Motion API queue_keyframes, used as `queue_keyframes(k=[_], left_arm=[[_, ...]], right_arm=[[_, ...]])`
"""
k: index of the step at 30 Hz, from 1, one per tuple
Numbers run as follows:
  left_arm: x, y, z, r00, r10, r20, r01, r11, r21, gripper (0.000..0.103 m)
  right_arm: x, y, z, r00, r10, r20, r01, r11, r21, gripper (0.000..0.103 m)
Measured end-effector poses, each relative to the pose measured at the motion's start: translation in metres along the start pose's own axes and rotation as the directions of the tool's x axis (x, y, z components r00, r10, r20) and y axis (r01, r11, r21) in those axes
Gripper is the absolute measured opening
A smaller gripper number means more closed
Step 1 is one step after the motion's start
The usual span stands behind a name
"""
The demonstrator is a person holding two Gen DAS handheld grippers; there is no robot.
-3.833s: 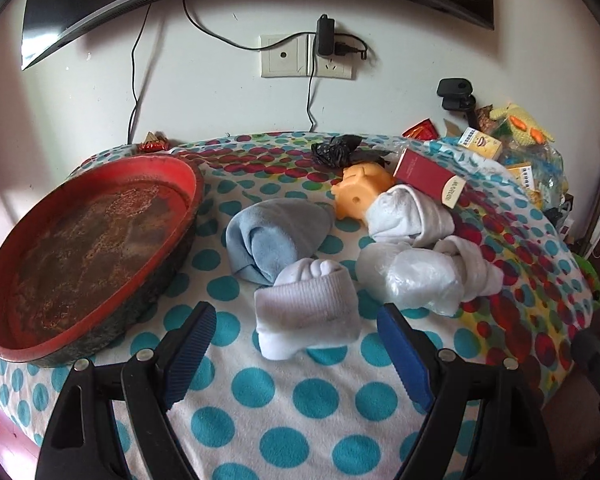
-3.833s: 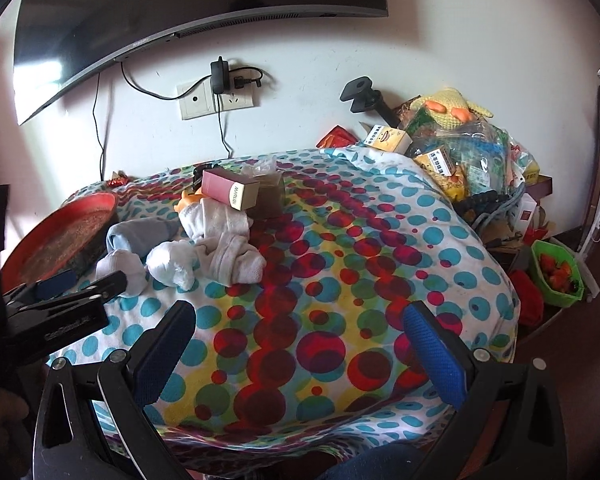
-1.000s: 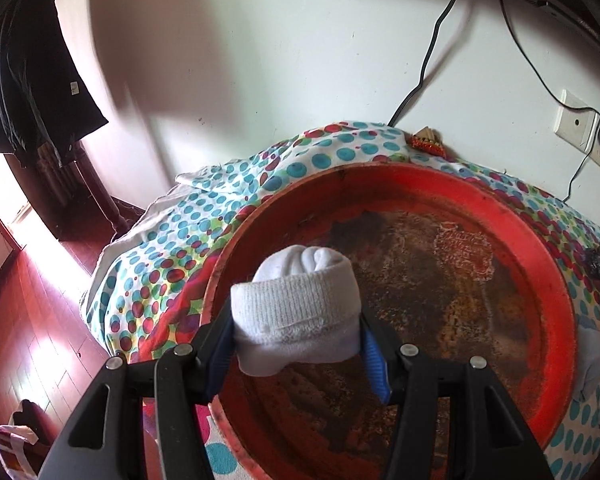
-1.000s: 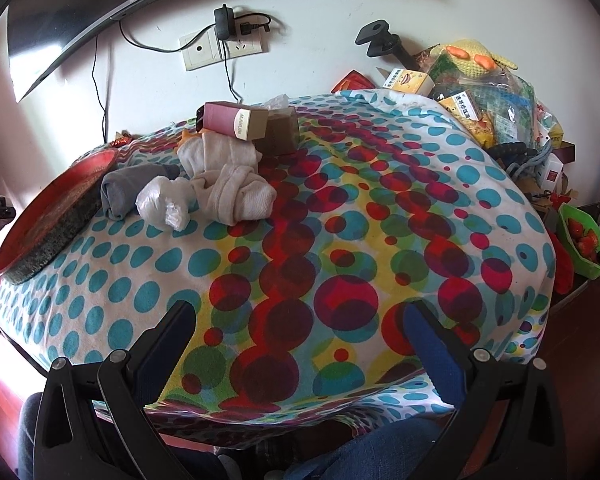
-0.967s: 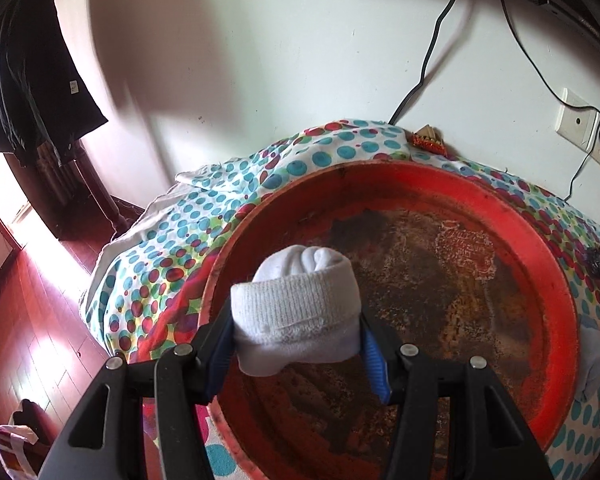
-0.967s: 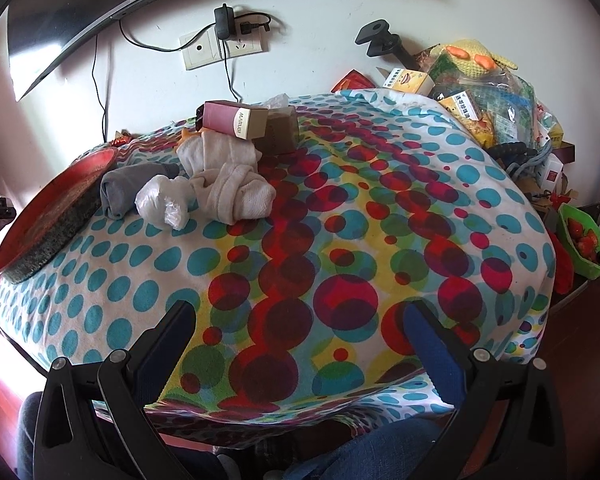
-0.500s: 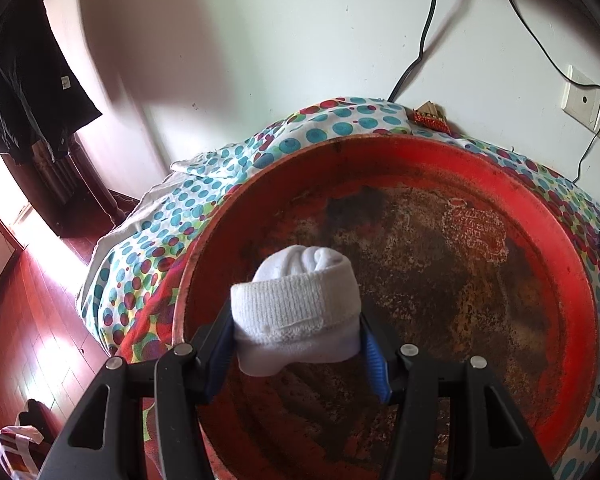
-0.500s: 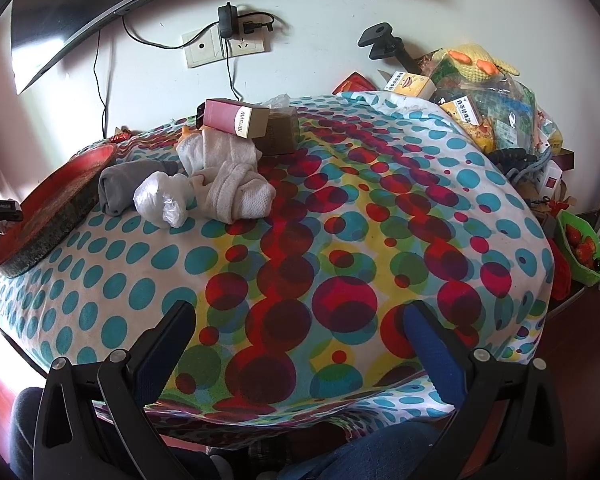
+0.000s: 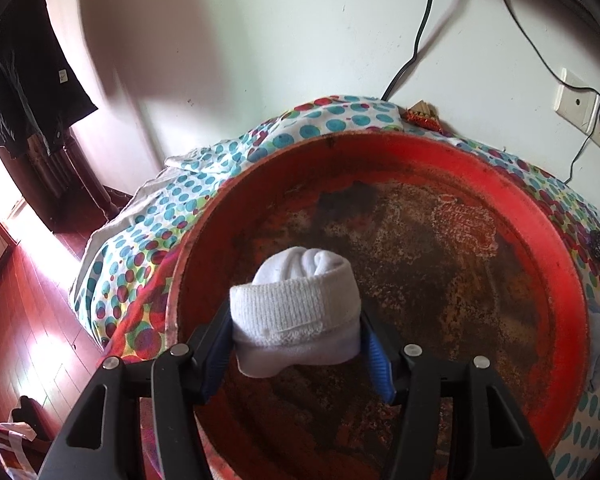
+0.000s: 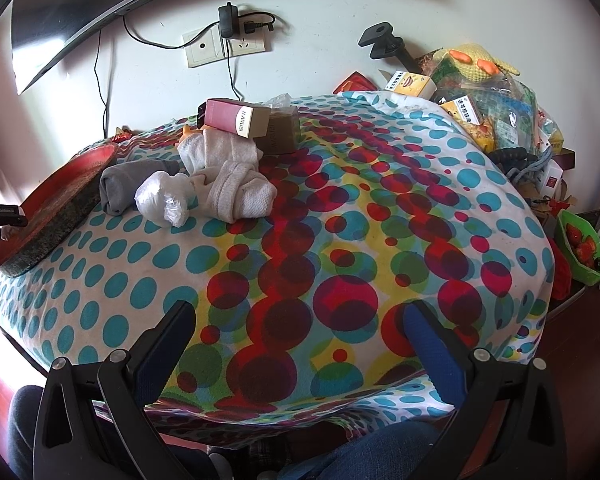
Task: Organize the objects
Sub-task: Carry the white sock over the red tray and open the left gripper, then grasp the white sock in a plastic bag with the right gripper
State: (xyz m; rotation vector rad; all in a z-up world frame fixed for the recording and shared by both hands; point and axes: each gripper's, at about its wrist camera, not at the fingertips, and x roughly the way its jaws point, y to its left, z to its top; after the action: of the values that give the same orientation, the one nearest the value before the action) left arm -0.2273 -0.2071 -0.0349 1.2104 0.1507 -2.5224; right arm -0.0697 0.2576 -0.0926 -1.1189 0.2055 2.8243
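A rolled white sock (image 9: pixel 296 312) hangs between the blue pads of my left gripper (image 9: pixel 296 336), above the near left part of the round red tray (image 9: pixel 572 280). The jaws are opening, and both pads still touch the sock. The tray holds nothing else. In the right wrist view the tray (image 10: pixel 60 200) sits at the table's left edge. Beside it lie a grey sock (image 10: pixel 128 180), a plastic-wrapped bundle (image 10: pixel 164 196) and cream sock rolls (image 10: pixel 240 192). My right gripper (image 10: pixel 298 314) stands open over the front of the dotted cloth, with nothing between its fingers.
A pink box (image 10: pixel 236 118) and a brown box (image 10: pixel 282 132) stand behind the socks. Packets and a yellow knitted toy (image 10: pixel 480 64) crowd the back right. A green basket (image 10: pixel 584 244) sits low at the right. Left of the tray the cloth drops to a wooden floor (image 9: pixel 28 320).
The left gripper took the white sock off the cloth and carried it over the red tray. In the last second it edged a little further over the tray. The right gripper stayed put.
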Motion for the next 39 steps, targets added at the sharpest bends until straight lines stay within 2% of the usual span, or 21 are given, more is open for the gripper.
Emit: queue_keyframes(k=[3,6,7,9,11,12,13,15,18,21,25,28,30,32,33,34,35,36,37,39], left_arm=[[-0.023,0.001,0.002,0.998,-0.03,0.052,0.03,1.0,0.009,0.059],[-0.064,0.001,-0.001,0.983,-0.063,0.171,0.057,0.998,0.036,0.059],[-0.079,0.001,-0.005,0.975,-0.078,0.207,0.069,0.996,0.048,0.06],[-0.104,0.0,-0.015,0.953,-0.115,0.281,0.1,0.993,0.067,0.069],[-0.122,-0.002,-0.029,0.935,-0.152,0.321,0.131,0.988,0.085,0.072],[-0.127,-0.002,-0.037,0.919,-0.184,0.348,0.163,0.983,0.087,0.073],[-0.128,-0.004,-0.041,0.912,-0.207,0.355,0.183,0.978,0.099,0.074],[-0.122,-0.007,-0.044,0.917,-0.215,0.336,0.188,0.976,0.112,0.074],[-0.112,-0.004,-0.051,0.907,-0.271,0.323,0.25,0.963,0.105,0.074],[-0.105,0.003,-0.059,0.914,-0.248,0.322,0.22,0.968,0.121,0.074],[-0.109,0.028,-0.079,0.912,-0.25,0.326,0.257,0.966,0.02,0.074],[-0.115,0.034,-0.098,0.92,-0.235,0.313,0.249,0.968,-0.004,0.074],[-0.124,0.033,-0.106,0.915,-0.249,0.316,0.262,0.965,0.003,0.074],[-0.133,0.029,-0.111,0.905,-0.272,0.326,0.282,0.959,0.017,0.074],[-0.136,0.026,-0.113,0.902,-0.281,0.327,0.288,0.957,0.026,0.074],[-0.138,0.024,-0.114,0.902,-0.281,0.327,0.286,0.958,0.031,0.074],[-0.139,0.021,-0.115,0.902,-0.284,0.325,0.29,0.956,0.032,0.074],[-0.14,0.02,-0.116,0.902,-0.292,0.319,0.298,0.954,0.031,0.074],[-0.14,0.019,-0.118,0.903,-0.297,0.31,0.304,0.952,0.028,0.074],[-0.142,0.019,-0.122,0.904,-0.298,0.306,0.308,0.951,0.016,0.074]], right_arm=[[-0.001,0.0,0.001,1.0,-0.007,-0.002,0.007,1.0,-0.002,0.103],[-0.002,0.001,0.002,1.0,-0.006,-0.002,0.006,1.0,-0.01,0.103],[-0.003,0.001,0.004,1.0,-0.005,0.001,0.005,1.0,-0.019,0.103],[-0.006,0.005,0.006,1.0,-0.007,0.018,0.007,0.999,-0.047,0.103],[-0.006,0.008,0.009,1.0,0.004,0.021,-0.003,0.998,-0.065,0.103],[-0.004,0.01,0.011,1.0,0.007,0.016,-0.006,0.998,-0.07,0.103],[-0.001,0.013,0.015,1.0,0.008,0.014,-0.006,0.996,-0.084,0.103],[0.003,0.021,0.024,1.0,-0.006,0.015,0.007,0.993,-0.114,0.103],[0.008,0.037,0.038,1.0,0.002,0.025,0.002,0.987,-0.159,0.103],[0.018,0.061,0.052,0.999,0.035,-0.008,-0.035,0.974,-0.223,0.103],[0.027,0.087,0.058,0.999,0.048,-0.003,-0.047,0.959,-0.28,0.103],[0.035,0.106,0.061,0.996,0.09,-0.002,-0.086,0.945,-0.315,0.103],[0.036,0.117,0.064,0.997,0.065,0.038,-0.048,0.94,-0.338,0.103],[0.045,0.125,0.068,0.999,0.036,0.029,-0.023,0.932,-0.362,0.102],[0.049,0.126,0.069,0.999,0.037,0.017,-0.028,0.931,-0.363,0.095],[0.053,0.125,0.07,0.999,0.035,0.007,-0.03,0.934,-0.356,0.078],[0.058,0.123,0.071,0.999,0.032,-0.013,-0.034,0.939,-0.341,0.067],[0.063,0.121,0.072,0.999,0.03,-0.032,-0.038,0.945,-0.325,0.046],[0.064,0.118,0.073,0.998,0.042,-0.039,-0.051,0.95,-0.308,0.04],[0.06,0.114,0.072,0.998,0.06,-0.034,-0.067,0.953,-0.295,0.04]])
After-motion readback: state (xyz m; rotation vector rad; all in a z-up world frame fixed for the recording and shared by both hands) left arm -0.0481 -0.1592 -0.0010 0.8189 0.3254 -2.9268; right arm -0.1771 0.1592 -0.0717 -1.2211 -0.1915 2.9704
